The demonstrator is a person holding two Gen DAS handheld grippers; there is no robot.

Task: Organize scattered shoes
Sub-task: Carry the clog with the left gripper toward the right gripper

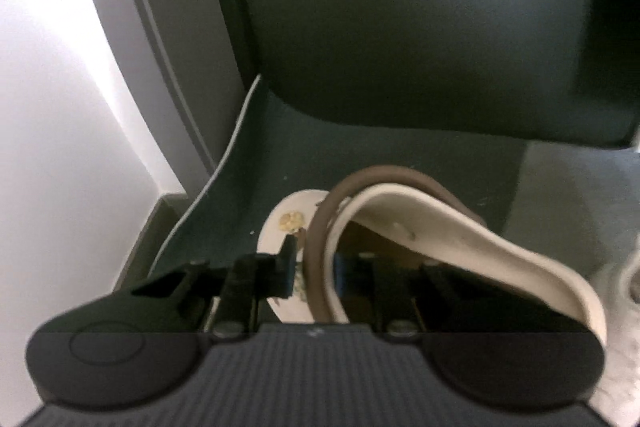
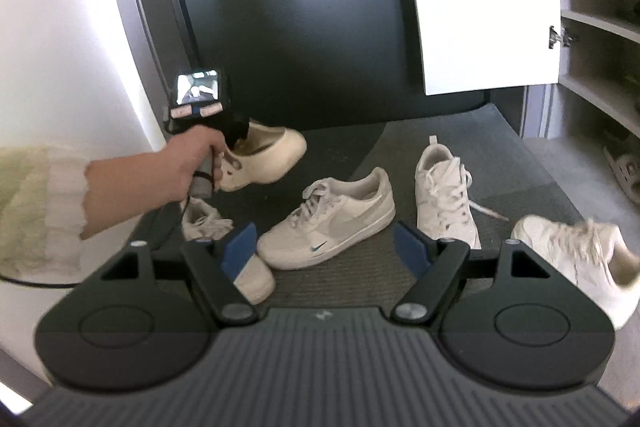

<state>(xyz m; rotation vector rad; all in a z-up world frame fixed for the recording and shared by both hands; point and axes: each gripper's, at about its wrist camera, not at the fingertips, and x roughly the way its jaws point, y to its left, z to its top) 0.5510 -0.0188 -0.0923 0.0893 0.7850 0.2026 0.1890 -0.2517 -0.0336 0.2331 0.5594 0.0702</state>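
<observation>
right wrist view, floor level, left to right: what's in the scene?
Sleeve → hand holding the left gripper, shut on a cream shoe → grey-swoosh sneaker → upright laced sneaker → tipped sneaker → dark sandal at the shelf base.

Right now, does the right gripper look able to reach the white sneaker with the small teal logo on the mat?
Probably yes. The right gripper is open, and the white sneaker lies on the mat straight ahead of its fingers with nothing between them.
</observation>
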